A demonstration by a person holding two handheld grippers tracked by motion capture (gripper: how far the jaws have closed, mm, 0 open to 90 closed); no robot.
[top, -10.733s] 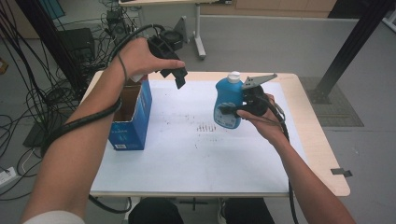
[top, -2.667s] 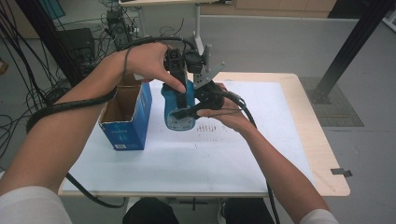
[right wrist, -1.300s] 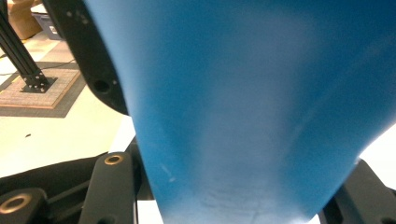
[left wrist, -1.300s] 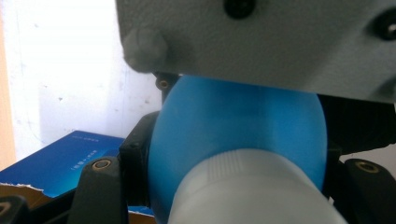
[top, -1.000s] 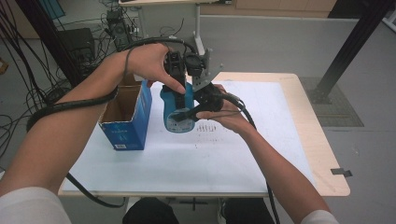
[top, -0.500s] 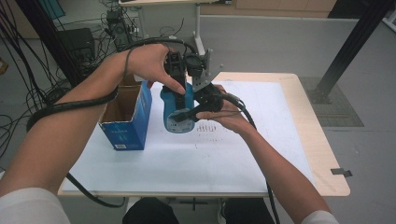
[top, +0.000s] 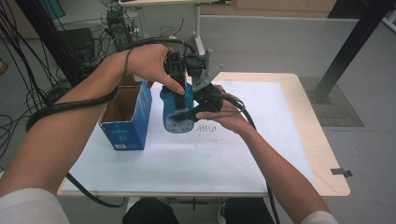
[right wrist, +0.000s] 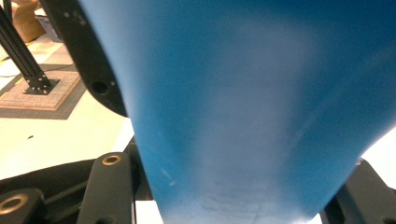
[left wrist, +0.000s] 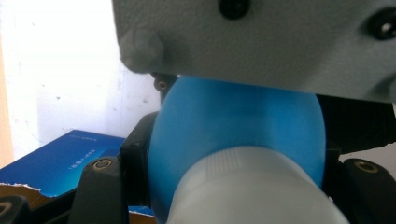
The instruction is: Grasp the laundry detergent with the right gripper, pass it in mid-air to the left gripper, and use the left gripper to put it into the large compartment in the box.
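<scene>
1. Blue bottle (top: pixel 176 109) was held up off the counter (top: pixel 243 154), center-left of the high view, just right of the open blue carton (top: pixel 125 116). Bottle upright, label facing camera, not touching the carton.

2. Left tool (top: pixel 174 70) came down from above at the bottle's top; in the left gripper view its jaws sat either side of the white cap (left wrist: pixel 252 191), clenched on it as far as I could tell.

3. Right tool (top: pixel 196 111) came in from the right at mid-frame, jaws clamped across the bottle's lower body w/ the blue wall packed tight between them in the right gripper view.

4. Risk: two tools on one bottle. If they pulled or twisted unevenly, the smooth, curved plastic prob. would slip in the right jaws, and the bottle could tip or drop to the counter.

5. Risk: cap grip. If the cap turned loose under the left tool, liquid could spill; fill level not visible.

6. Risk: carton was close on the left. A sideways swing could knock it or catch its torn flap.

7. Risk: cables trailing from both tools crossed near the hands; a snag could jerk the hold.
</scene>
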